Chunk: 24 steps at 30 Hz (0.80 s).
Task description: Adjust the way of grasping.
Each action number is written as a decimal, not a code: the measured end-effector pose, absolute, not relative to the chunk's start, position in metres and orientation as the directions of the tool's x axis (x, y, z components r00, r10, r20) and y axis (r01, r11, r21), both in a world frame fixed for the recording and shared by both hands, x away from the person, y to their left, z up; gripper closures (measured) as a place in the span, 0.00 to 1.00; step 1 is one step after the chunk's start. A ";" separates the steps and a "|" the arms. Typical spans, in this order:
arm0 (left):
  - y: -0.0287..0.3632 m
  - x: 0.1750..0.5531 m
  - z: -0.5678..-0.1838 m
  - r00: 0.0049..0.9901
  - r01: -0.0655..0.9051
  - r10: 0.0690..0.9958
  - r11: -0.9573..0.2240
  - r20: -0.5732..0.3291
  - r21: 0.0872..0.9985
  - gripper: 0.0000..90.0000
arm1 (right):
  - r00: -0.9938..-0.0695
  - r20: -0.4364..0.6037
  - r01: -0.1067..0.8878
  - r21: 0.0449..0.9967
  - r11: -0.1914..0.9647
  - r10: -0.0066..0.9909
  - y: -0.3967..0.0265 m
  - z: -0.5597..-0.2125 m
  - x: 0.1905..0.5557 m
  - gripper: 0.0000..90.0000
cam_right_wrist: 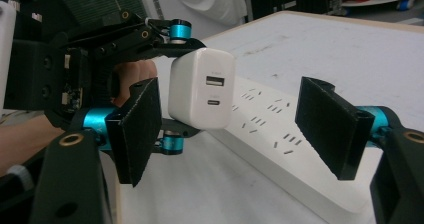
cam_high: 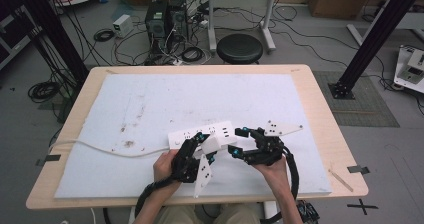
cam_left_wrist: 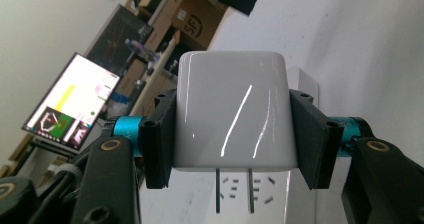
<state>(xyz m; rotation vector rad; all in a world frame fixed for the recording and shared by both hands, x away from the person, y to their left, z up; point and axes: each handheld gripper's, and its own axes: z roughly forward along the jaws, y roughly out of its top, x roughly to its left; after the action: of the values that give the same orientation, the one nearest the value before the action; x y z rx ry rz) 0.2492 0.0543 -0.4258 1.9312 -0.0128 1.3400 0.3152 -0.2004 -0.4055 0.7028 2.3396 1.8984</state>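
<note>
Your left gripper (cam_high: 214,146) is clamped on the white charger (cam_left_wrist: 232,116), its black pads pressing the two opposite flat sides, so the block sits square between the jaws. In the left gripper view the charger's two metal prongs (cam_left_wrist: 235,190) point down toward the white power strip (cam_high: 202,132), which lies on the white mat (cam_high: 150,104) covering the tabletop (cam_high: 320,109), its long axis running roughly left to right in the high view with its cord (cam_high: 107,150) trailing off to the left. The prongs hang just above the strip's face, near a group of slots (cam_left_wrist: 232,188) but not in them; whether they line up exactly with a pair of slots is hard to tell from here. Your right gripper (cam_high: 240,141) stands wide with nothing between its jaws, just to the right of the charger, and its own view looks at the charger's port face (cam_right_wrist: 214,91) with the strip stretching away beyond. The move ahead turns on this: the strip lies directly below the prongs, so, judging from the pose, you need a straight push down along the prong axis, and the free right gripper is the nearer one to steady the strip.
</note>
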 end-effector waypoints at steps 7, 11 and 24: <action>0.052 0.239 -0.429 0.374 -0.475 0.374 -0.709 0.848 0.522 0.47 | -0.913 0.266 0.326 0.931 0.162 0.309 -0.193 -0.406 0.316 0.30; 0.051 0.235 -0.429 0.358 -0.489 0.372 -0.707 0.856 0.511 0.47 | -0.919 0.280 0.332 0.930 0.160 0.279 -0.191 -0.406 0.316 0.30; 0.045 0.229 -0.426 0.352 -0.520 0.369 -0.687 0.860 0.508 0.47 | -0.933 0.294 0.332 0.927 0.176 0.210 -0.178 -0.403 0.315 0.34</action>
<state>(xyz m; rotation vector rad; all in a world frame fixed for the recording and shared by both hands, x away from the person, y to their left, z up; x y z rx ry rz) 0.2286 0.0448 -0.4259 1.8343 -0.1330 1.4391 0.3152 -0.1778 -0.4030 0.5738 2.4833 2.0015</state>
